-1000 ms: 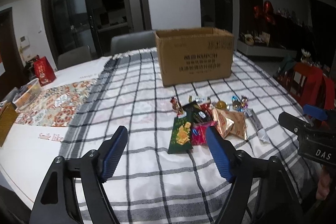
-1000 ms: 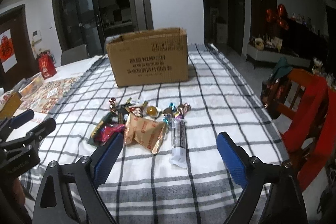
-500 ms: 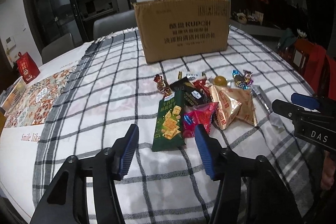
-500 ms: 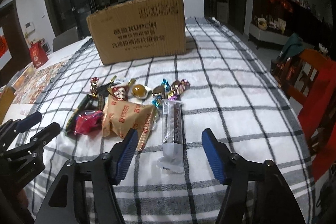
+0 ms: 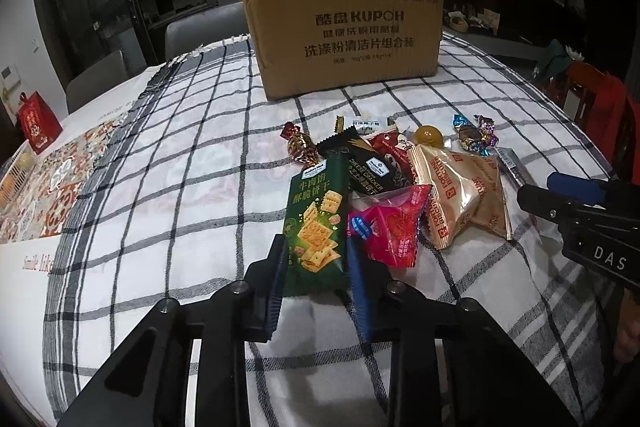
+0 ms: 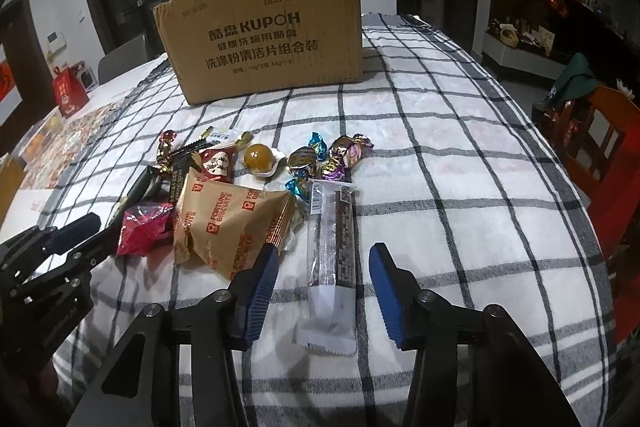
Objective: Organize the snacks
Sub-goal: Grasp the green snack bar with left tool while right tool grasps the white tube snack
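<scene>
A pile of snacks lies on the checked cloth in front of a cardboard box (image 5: 344, 31), also in the right wrist view (image 6: 264, 43). My left gripper (image 5: 316, 259) has its blue pads on both sides of the near end of a green cracker pack (image 5: 316, 223), which still lies flat. A pink packet (image 5: 390, 223) and a gold fortune biscuit bag (image 5: 460, 199) lie just right of it. My right gripper (image 6: 324, 271) is open, straddling the near end of a long dark bar wrapper (image 6: 332, 239). Wrapped candies (image 6: 340, 155) lie behind it.
A patterned mat (image 5: 44, 187) and a red gift box (image 5: 38, 123) sit at the left of the table. A red chair (image 6: 600, 155) stands at the right edge. Grey chairs (image 5: 200, 31) stand behind the table. The checked cloth (image 6: 460, 167) covers most of the top.
Both grippers have moved forward and down toward the snacks. The left jaws have narrowed onto the green cracker pack. The right jaws have narrowed around the dark bar wrapper.
</scene>
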The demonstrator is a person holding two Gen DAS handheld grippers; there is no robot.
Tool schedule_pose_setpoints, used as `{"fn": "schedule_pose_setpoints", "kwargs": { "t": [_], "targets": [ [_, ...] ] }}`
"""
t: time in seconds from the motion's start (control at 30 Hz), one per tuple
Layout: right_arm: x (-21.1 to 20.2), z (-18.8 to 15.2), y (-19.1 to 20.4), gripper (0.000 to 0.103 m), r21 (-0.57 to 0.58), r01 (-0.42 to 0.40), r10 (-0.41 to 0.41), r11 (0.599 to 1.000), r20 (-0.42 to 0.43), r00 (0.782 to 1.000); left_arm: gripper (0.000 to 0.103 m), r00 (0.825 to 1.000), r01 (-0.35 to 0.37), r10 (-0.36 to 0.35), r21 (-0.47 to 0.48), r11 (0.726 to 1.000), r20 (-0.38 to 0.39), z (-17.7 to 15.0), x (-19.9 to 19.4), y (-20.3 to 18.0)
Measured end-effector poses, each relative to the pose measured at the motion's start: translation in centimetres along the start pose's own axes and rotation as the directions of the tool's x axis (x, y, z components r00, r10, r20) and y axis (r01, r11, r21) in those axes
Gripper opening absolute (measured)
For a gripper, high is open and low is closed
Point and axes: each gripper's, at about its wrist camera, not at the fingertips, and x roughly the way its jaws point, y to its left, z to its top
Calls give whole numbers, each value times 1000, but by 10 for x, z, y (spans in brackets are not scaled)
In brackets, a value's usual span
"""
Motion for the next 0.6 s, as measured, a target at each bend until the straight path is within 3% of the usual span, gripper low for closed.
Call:
{"fn": "schedule_pose_setpoints", "kwargs": {
  "t": [0.2, 0.37, 0.6],
  "targets": [
    [6, 1, 2, 41, -12, -1, 1, 1000, -9, 1000, 24, 1000, 25, -25, -12, 1000, 4, 1, 4, 1],
    [7, 1, 3, 26, -26, 20, -20, 999, -5, 1000, 20, 999, 43, -43, -37, 998, 10, 1, 2, 5],
    [3, 1, 4, 21, -35, 18, -17, 999, 8, 1000, 14, 998, 32, -30, -38, 999, 49, 3, -10, 7]
  ]
}}
